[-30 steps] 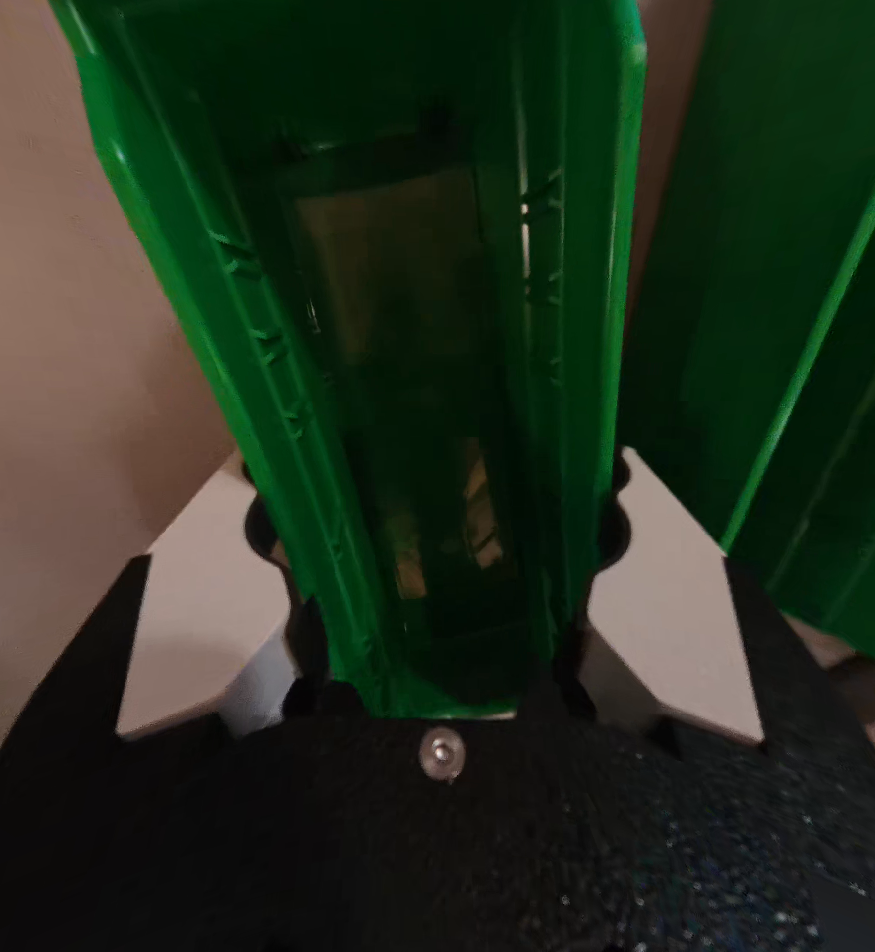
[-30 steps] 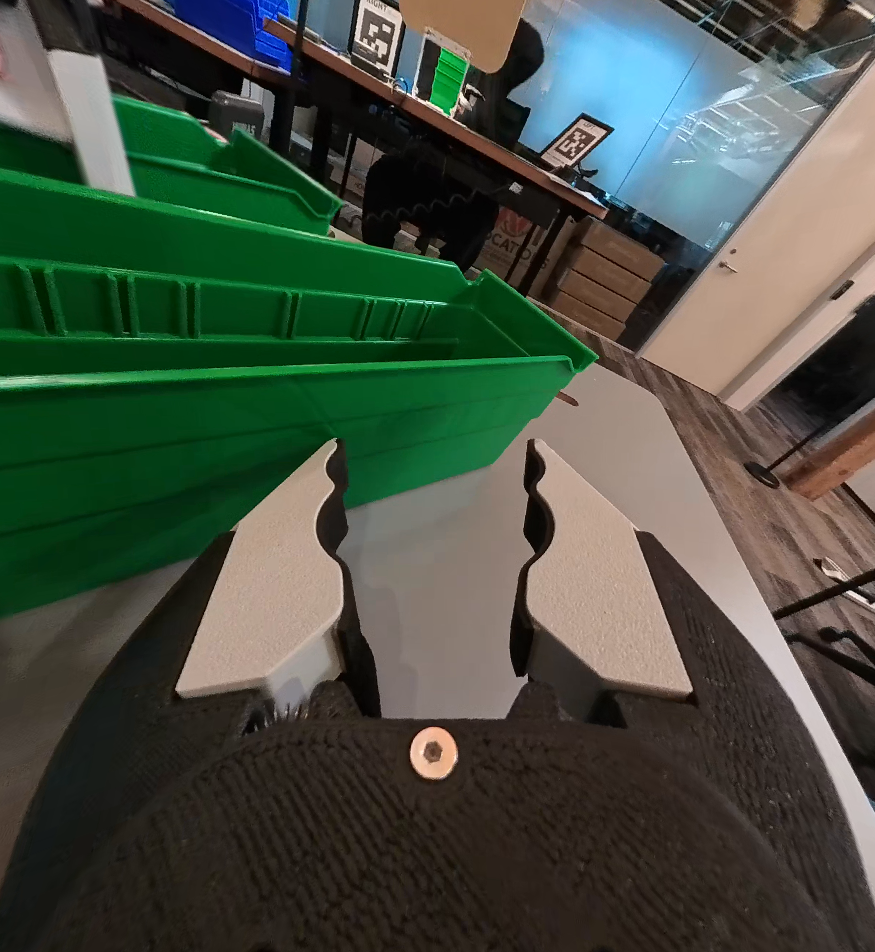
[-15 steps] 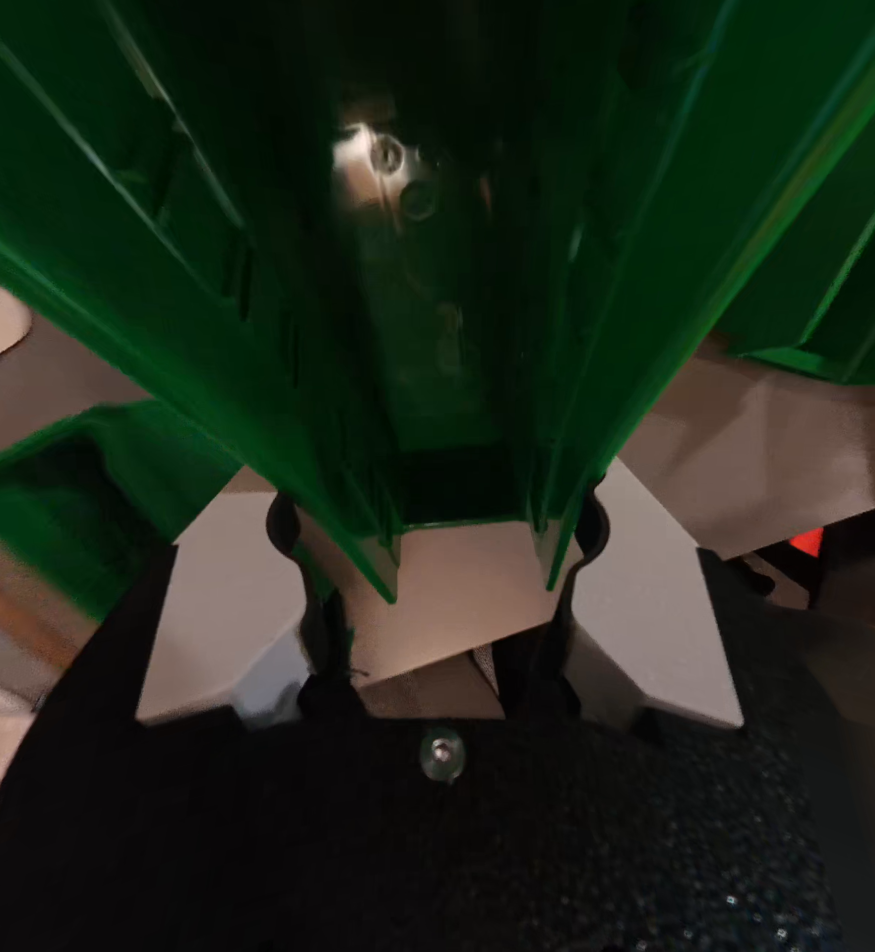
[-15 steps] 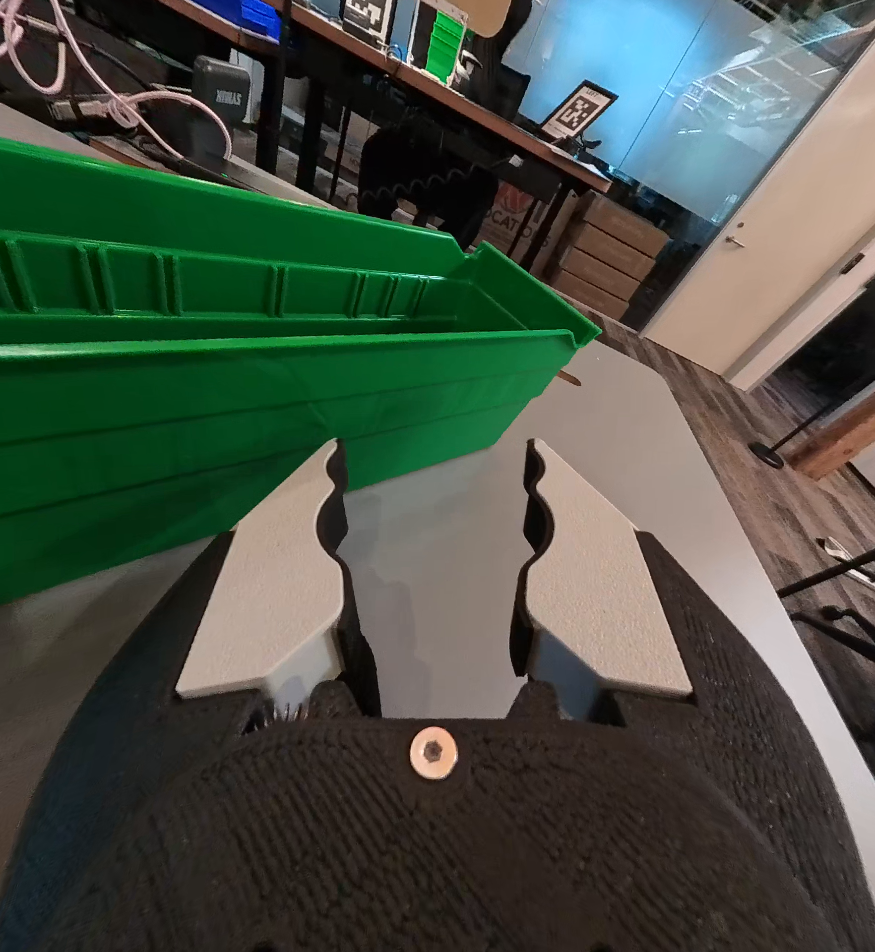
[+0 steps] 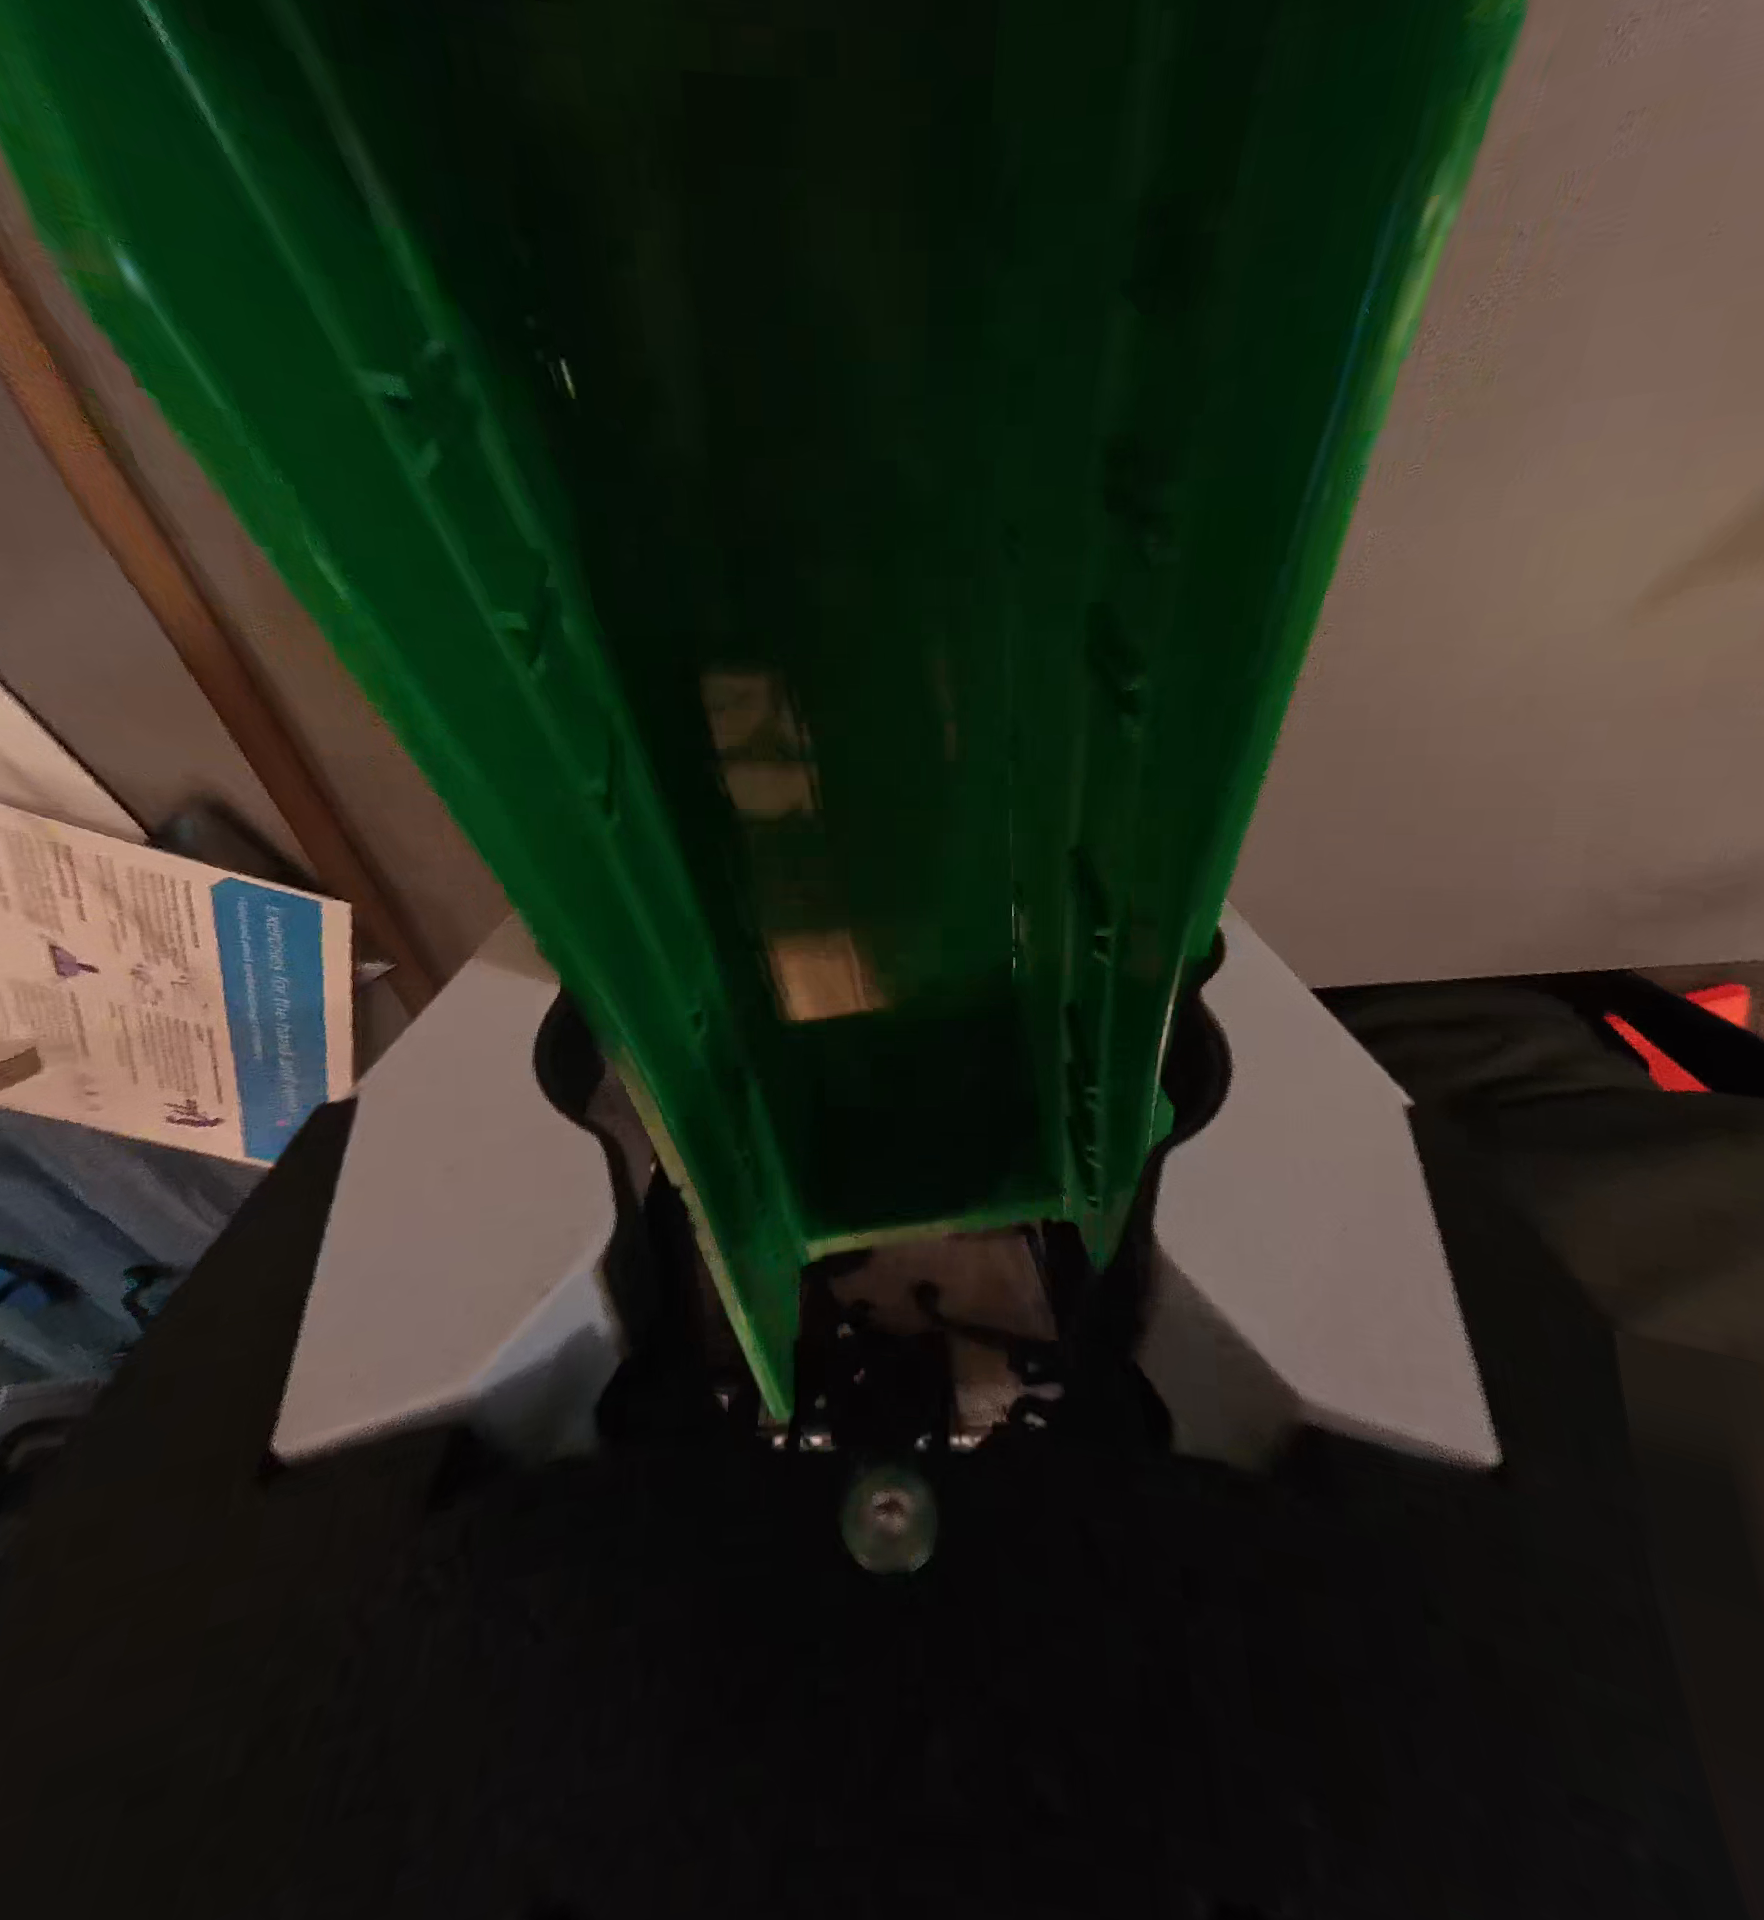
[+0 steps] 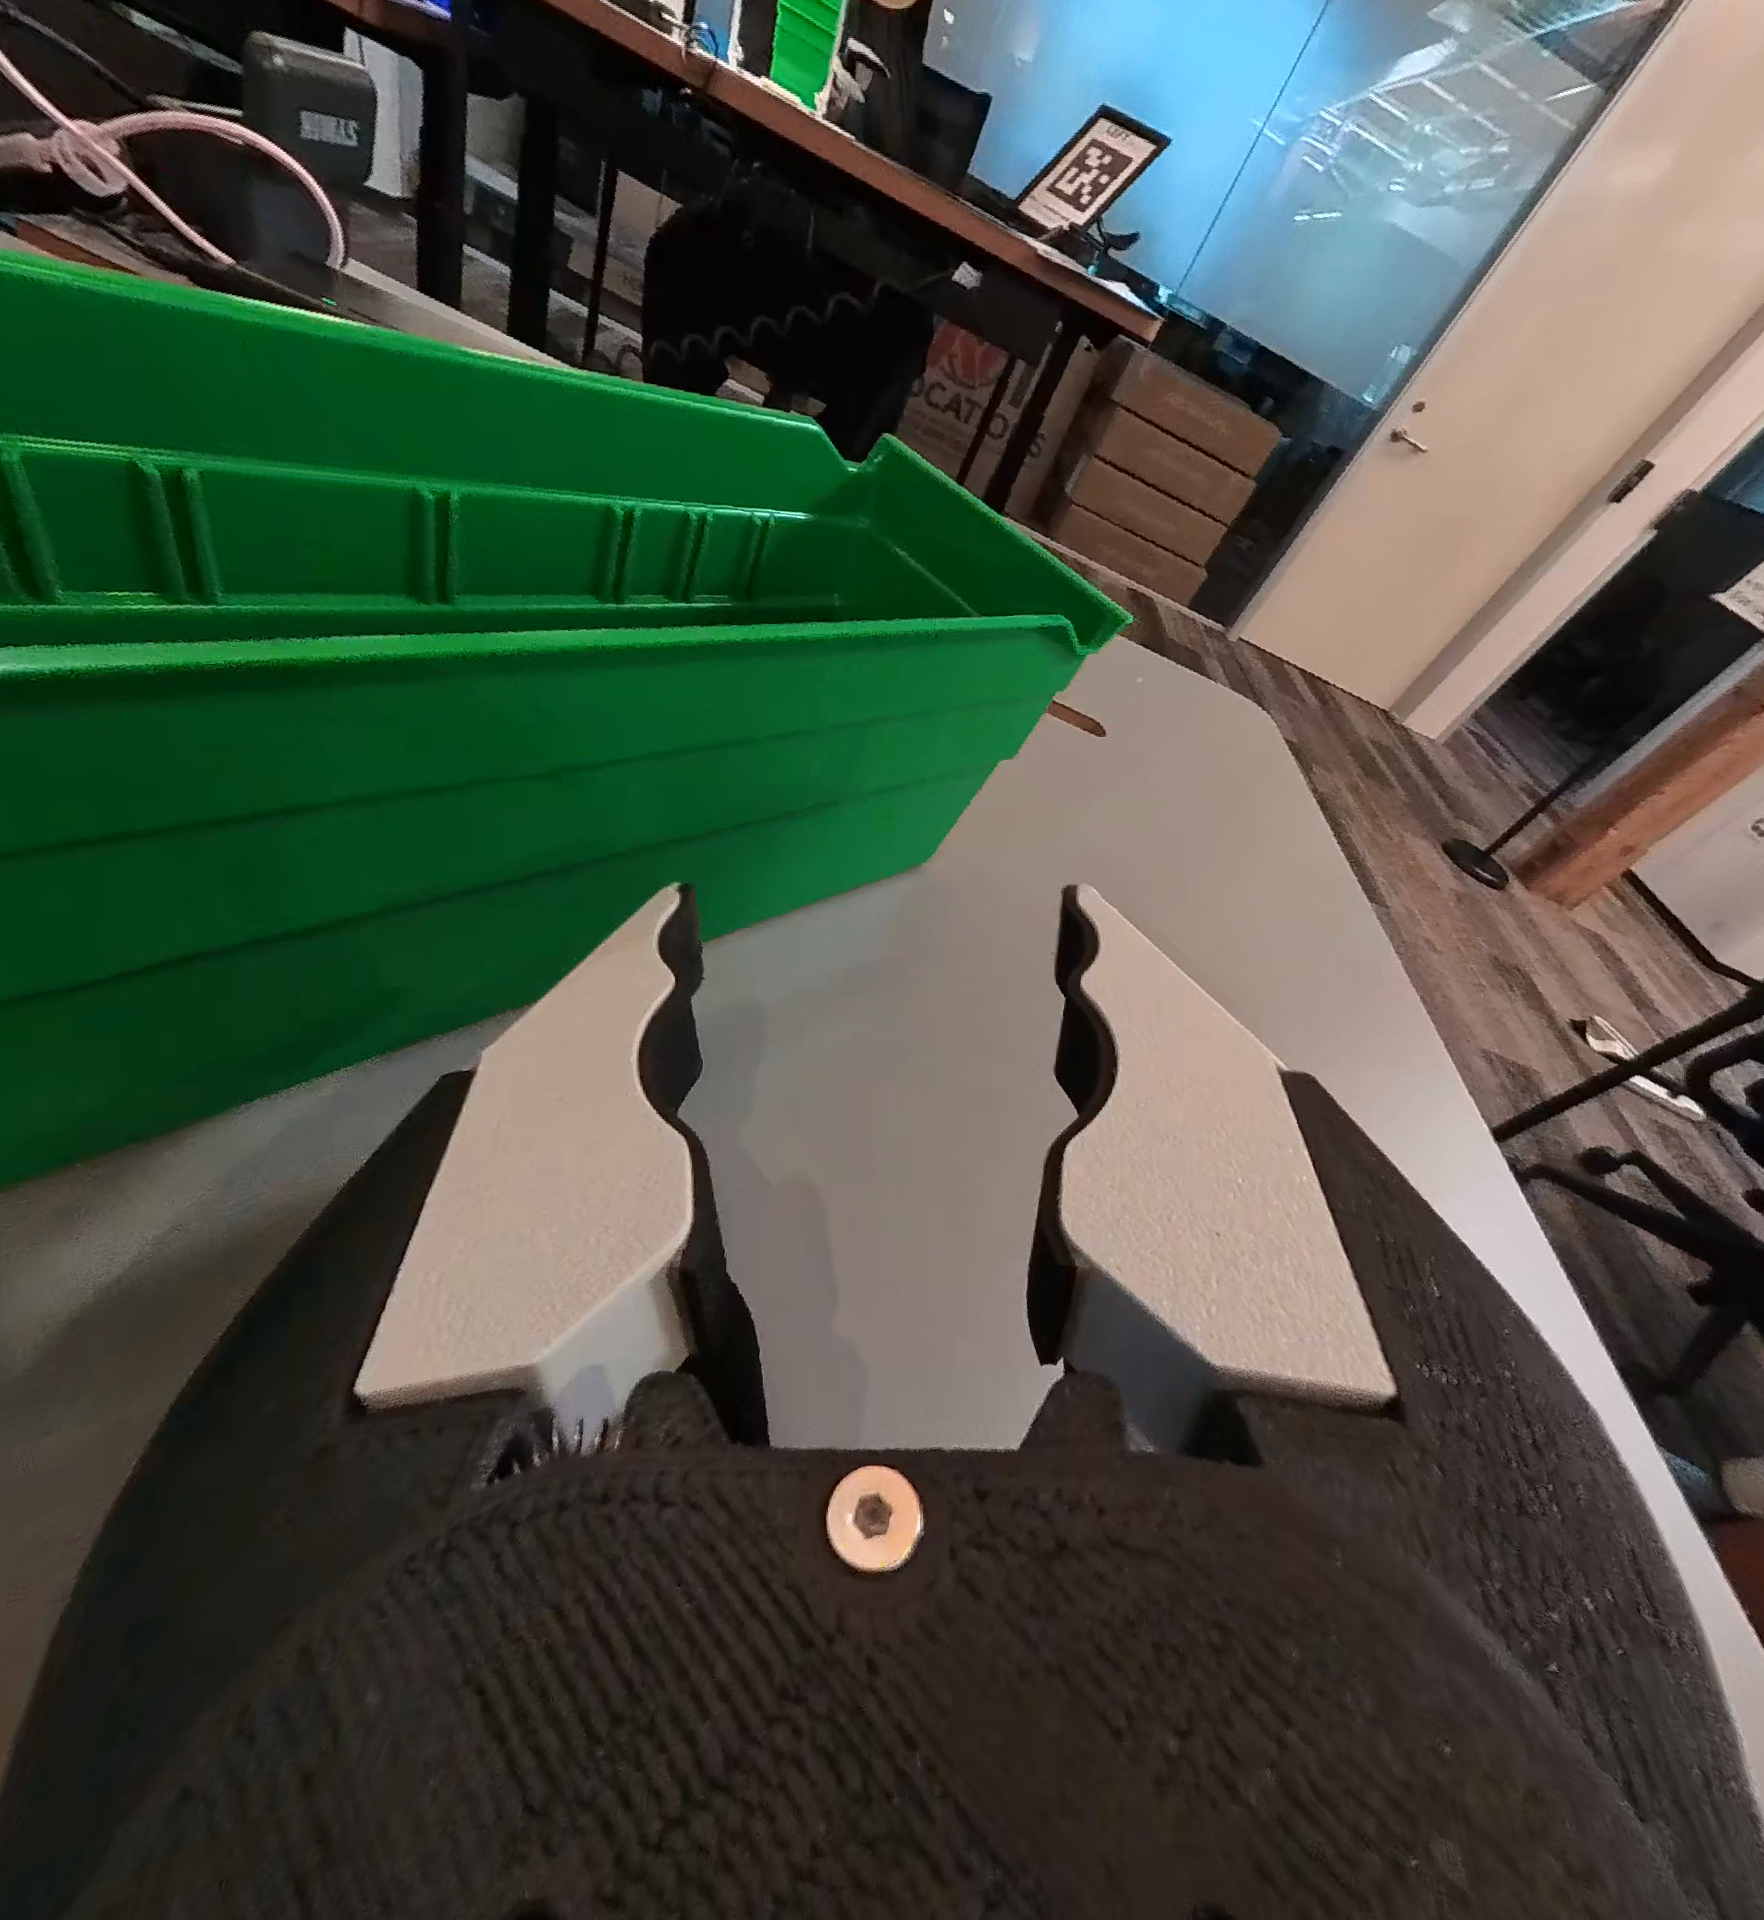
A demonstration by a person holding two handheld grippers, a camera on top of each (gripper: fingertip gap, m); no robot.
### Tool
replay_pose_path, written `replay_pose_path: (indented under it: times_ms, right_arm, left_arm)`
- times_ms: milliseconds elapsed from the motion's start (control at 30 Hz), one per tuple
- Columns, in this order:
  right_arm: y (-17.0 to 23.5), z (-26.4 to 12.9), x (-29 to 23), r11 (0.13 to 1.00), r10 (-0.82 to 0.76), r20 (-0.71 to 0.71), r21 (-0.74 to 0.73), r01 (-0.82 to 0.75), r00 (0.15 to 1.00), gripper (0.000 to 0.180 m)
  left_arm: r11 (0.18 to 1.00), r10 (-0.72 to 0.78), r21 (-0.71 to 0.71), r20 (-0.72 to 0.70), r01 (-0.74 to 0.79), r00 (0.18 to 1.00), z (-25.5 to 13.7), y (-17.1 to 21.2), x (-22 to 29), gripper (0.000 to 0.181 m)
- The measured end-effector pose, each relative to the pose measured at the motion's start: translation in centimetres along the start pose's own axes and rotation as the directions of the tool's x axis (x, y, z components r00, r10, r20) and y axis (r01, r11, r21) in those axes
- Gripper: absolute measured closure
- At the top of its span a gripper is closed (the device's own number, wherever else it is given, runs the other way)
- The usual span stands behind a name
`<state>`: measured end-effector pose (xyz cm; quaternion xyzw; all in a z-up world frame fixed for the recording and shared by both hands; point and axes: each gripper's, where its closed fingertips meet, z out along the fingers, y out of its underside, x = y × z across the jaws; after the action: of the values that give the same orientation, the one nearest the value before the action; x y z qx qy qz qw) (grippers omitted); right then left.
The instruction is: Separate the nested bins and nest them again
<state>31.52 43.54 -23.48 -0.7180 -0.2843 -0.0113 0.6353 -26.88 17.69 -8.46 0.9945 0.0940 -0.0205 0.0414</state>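
In the left wrist view a long narrow green bin [image 5: 857, 416] runs away from the camera, its near end between my left gripper's [image 5: 878, 935] two grey fingers [image 5: 483, 1195]. The gripper is shut on its side walls and holds it in the air. The picture is dark and blurred. In the right wrist view a second green bin [image 6: 338, 790] lies on the grey table [image 6: 1117, 831], open side up. My right gripper [image 6: 876, 904] is open and empty, low over the table just right of that bin's side wall.
A printed sheet [image 5: 130, 987] and a wooden strip [image 5: 182, 582] lie below the held bin. Past the table's right edge are wood flooring and black stand legs [image 6: 1688, 1143]. Behind stand desks with cables [image 6: 182, 156], a framed marker card [image 6: 1096, 171] and cardboard boxes [image 6: 1148, 468].
My left gripper has swung the held bin away from the other bin, which no longer shows in its view. The held bin has left the right wrist view. My right gripper has barely moved.
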Motion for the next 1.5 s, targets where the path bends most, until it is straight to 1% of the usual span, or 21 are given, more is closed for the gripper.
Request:
replay_pose_path:
  times_ms: [100,167,267,433,567,700,767,867,933,1033,1067,1100,1133,1167,1233,1300,1367,1400,1467,1500]
  right_arm:
    - [0.1,0.0,0.3,1.0,-0.008,-0.019,-0.006,0.008,1.0,0.111]
    - [0.2,0.0,0.4,1.0,-0.019,-0.03,-0.009,0.019,0.999,0.111]
    - [0.3,0.1,0.2,0.998,-0.052,-0.036,-0.019,0.052,0.998,0.112]
    - [0.5,0.3,-0.1,0.993,-0.112,-0.042,-0.037,0.111,0.993,0.113]
    - [0.6,0.3,-0.1,0.992,-0.122,-0.045,-0.038,0.121,0.991,0.113]
    - [0.6,0.4,-0.2,0.992,-0.121,-0.042,-0.037,0.12,0.992,0.113]
    - [0.6,0.4,-0.2,0.992,-0.123,-0.04,-0.038,0.121,0.992,0.113]
    - [0.6,0.4,-0.2,0.992,-0.124,-0.038,-0.038,0.123,0.992,0.113]
    - [0.6,0.4,-0.2,0.992,-0.122,-0.038,-0.037,0.12,0.992,0.113]
    - [0.5,0.3,-0.2,0.993,-0.118,-0.04,-0.032,0.117,0.992,0.112]
    - [0.4,0.3,-0.1,0.993,-0.115,-0.042,-0.027,0.113,0.993,0.112]
    - [0.4,0.3,-0.1,0.994,-0.109,-0.044,-0.023,0.108,0.993,0.112]
    - [0.3,0.3,0.0,0.995,-0.101,-0.044,-0.02,0.1,0.994,0.112]
    - [0.2,0.3,-0.1,0.996,-0.089,-0.041,-0.016,0.089,0.995,0.111]
    - [-0.2,0.4,-0.3,0.999,-0.054,-0.023,-0.002,0.054,0.998,0.109]
    - [-0.6,0.3,-0.3,0.999,-0.036,-0.022,0.016,0.037,0.999,0.108]
    - [-0.9,0.1,0.0,0.999,-0.04,-0.039,0.032,0.041,0.998,0.108]
    - [-1.0,0.0,0.2,0.999,-0.038,-0.049,0.037,0.04,0.998,0.107]
    - [-1.1,-0.2,0.8,0.998,-0.025,-0.067,0.055,0.029,0.997,0.103]
    - [-1.3,-0.3,1.1,0.997,-0.011,-0.078,0.075,0.017,0.997,0.098]
  left_arm:
    - [1.0,-0.009,-0.028,-0.042,0.008,0.999,3.0,-0.3,-0.8,0.069]
    - [0.999,-0.011,-0.042,-0.046,0.009,0.999,4.8,-0.7,-1.4,0.069]
    - [0.999,0.0,-0.045,-0.084,-0.003,0.996,6.6,-1.6,-1.3,0.069]
    - [0.999,0.013,-0.049,-0.105,-0.018,0.994,8.1,-2.9,-1.2,0.068]
    - [0.999,0.028,-0.031,-0.107,-0.032,0.994,8.9,-3.9,-1.1,0.067]
    - [0.998,0.043,0.044,-0.141,-0.038,0.989,8.9,-5.0,-1.2,0.067]
    - [0.999,0.036,0.038,-0.158,-0.03,0.987,9.5,-4.7,-1.4,0.066]
    - [0.999,0.021,0.05,-0.177,-0.012,0.984,10.6,-4.9,-1.4,0.062]
    - [0.997,0.023,0.071,-0.182,-0.011,0.983,11.1,-5.3,-1.4,0.055]
    - [0.997,0.014,0.08,-0.182,0.0,0.983,11.4,-5.4,-1.3,0.044]
    - [0.999,-0.01,0.046,-0.195,0.019,0.981,11.2,-4.8,-1.1,0.035]
    - [0.999,-0.034,0.003,-0.211,0.036,0.977,10.9,-3.9,-0.7,0.021]
    - [1.0,-0.028,-0.013,-0.225,0.026,0.974,10.2,-3.4,-0.3,0.021]
    - [1.0,-0.007,0.014,-0.226,0.011,0.974,9.2,-3.6,-0.1,0.021]
    - [0.992,0.019,0.128,-0.22,0.009,0.975,6.7,-5.0,0.6,0.022]
    - [0.964,0.082,0.264,-0.249,-0.014,0.965,4.2,-7.1,3.4,0.022]
    - [0.928,0.168,0.37,-0.305,-0.046,0.937,2.2,-9.1,8.5,0.022]
    - [0.907,0.254,0.411,-0.373,-0.087,0.892,1.4,-9.7,12.6,0.022]
    - [0.872,0.423,0.458,-0.527,-0.174,0.737,-0.2,-9.5,21.7,0.022]
    - [0.852,0.477,0.477,-0.536,-0.216,0.696,-0.2,-9.7,25.4,0.022]
